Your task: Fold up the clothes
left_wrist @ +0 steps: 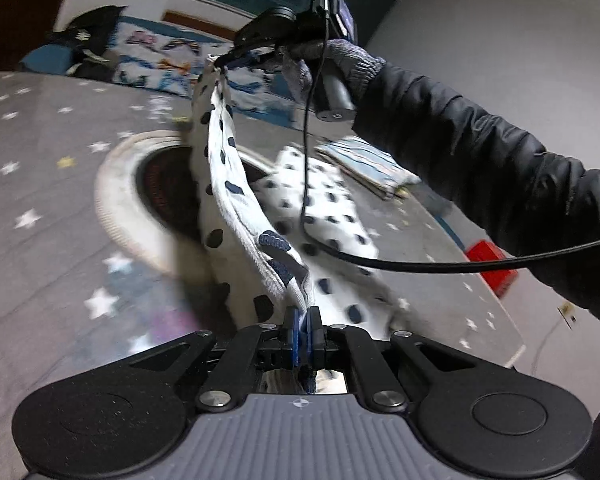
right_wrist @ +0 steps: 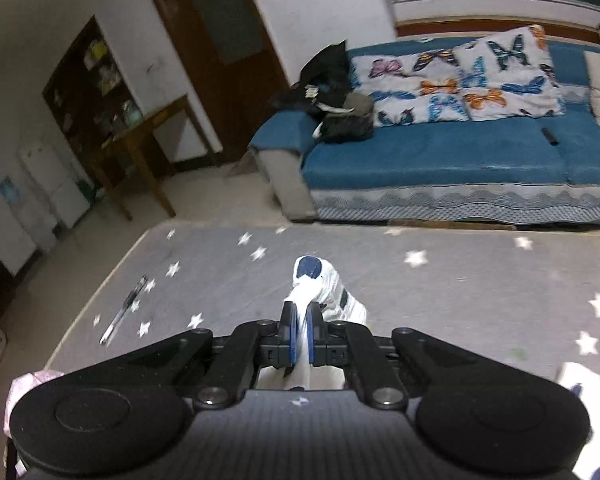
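A white garment with dark blue spots (left_wrist: 236, 196) hangs stretched between both grippers above a grey star-patterned cloth (left_wrist: 40, 168). My left gripper (left_wrist: 302, 316) is shut on one edge of it, at the bottom of the left wrist view. Up at the top of that view my right gripper (left_wrist: 220, 62), held by a gloved hand (left_wrist: 340, 60), pinches the other end. In the right wrist view the right gripper (right_wrist: 300, 316) is shut on a bunched fold of the spotted garment (right_wrist: 320, 280). More of the garment trails on the cloth (left_wrist: 332, 208).
A round white-rimmed thing (left_wrist: 116, 196) and a folded blue-patterned cloth (left_wrist: 364, 164) lie on the star cloth. A red object (left_wrist: 492, 264) sits at its right edge. A pen (right_wrist: 124, 308) lies on the left. Beyond stand a blue sofa (right_wrist: 440, 152) with butterfly cushions and a wooden table (right_wrist: 140, 140).
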`<action>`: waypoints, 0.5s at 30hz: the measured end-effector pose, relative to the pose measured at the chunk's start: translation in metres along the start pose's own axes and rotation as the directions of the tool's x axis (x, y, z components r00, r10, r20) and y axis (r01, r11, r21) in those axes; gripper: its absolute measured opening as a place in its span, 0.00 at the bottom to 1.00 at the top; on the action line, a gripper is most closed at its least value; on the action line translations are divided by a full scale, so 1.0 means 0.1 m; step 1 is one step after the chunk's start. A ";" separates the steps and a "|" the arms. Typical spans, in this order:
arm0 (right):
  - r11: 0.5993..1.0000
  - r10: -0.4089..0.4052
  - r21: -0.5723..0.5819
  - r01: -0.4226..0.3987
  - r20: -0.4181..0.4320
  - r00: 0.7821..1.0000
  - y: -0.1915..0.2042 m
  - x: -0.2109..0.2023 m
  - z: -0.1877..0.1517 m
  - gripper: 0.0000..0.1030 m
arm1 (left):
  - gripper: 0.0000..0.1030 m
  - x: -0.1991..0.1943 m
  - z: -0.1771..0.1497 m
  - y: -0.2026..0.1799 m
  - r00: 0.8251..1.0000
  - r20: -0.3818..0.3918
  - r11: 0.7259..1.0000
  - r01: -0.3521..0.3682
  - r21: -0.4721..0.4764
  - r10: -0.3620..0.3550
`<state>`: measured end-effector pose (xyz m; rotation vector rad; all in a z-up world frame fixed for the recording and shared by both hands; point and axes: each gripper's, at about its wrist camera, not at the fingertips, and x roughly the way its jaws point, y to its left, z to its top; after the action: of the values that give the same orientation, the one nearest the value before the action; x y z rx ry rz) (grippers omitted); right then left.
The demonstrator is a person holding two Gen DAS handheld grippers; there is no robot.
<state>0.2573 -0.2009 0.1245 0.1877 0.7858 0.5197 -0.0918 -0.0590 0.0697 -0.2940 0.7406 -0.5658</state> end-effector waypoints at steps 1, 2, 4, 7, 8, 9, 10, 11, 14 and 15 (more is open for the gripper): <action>1.000 -0.005 0.014 0.004 0.009 1.000 -0.10 -0.07 0.01 0.04 | 0.04 0.02 0.01 -0.03 1.000 -0.009 1.000 0.011 0.018 -0.010; 1.000 -0.012 0.025 0.012 0.018 1.000 -0.19 -0.13 0.02 0.04 | 0.04 0.04 0.03 -0.06 1.000 -0.017 0.999 0.021 0.035 -0.021; 0.999 -0.023 0.048 0.022 0.032 0.999 -0.38 -0.25 0.03 0.04 | 0.04 0.07 0.04 -0.08 0.999 -0.037 0.997 0.040 0.066 -0.038; 0.996 -0.035 0.079 0.031 0.049 0.998 -0.65 -0.42 0.01 0.04 | 0.04 0.13 0.05 -0.05 0.996 -0.073 0.992 0.064 0.106 -0.056; 0.995 -0.038 0.089 0.033 0.053 0.998 -0.74 -0.47 0.00 0.04 | 0.04 0.14 0.04 -0.01 0.995 -0.084 0.991 0.070 0.111 -0.061; 0.994 -0.039 0.100 0.034 0.056 0.998 -0.82 -0.52 0.00 0.04 | 0.04 0.17 0.04 -0.03 0.993 -0.096 0.990 0.081 0.117 -0.070; 0.993 -0.041 0.110 0.034 0.060 0.997 -0.90 -0.57 -0.01 0.04 | 0.04 0.20 0.04 -0.04 0.991 -0.107 0.988 0.092 0.124 -0.078; 0.992 -0.043 0.122 0.035 0.066 0.997 -0.98 -0.61 -0.02 0.04 | 0.04 0.23 0.04 -0.09 0.990 -0.115 0.986 0.098 0.133 -0.083; 0.987 -0.053 0.158 0.040 0.081 0.995 -1.24 -0.75 -0.04 0.04 | 0.04 0.32 0.04 -0.22 0.986 -0.134 0.979 0.121 0.162 -0.099; 0.984 -0.060 0.170 0.045 0.083 0.995 -1.31 -0.78 -0.05 0.04 | 0.04 0.35 0.04 -0.24 0.985 -0.140 0.978 0.127 0.167 -0.104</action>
<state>0.2568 -0.3538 0.1237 0.3426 0.7469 0.3930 -0.0768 -0.0989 0.0642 -0.1377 0.7975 -0.7621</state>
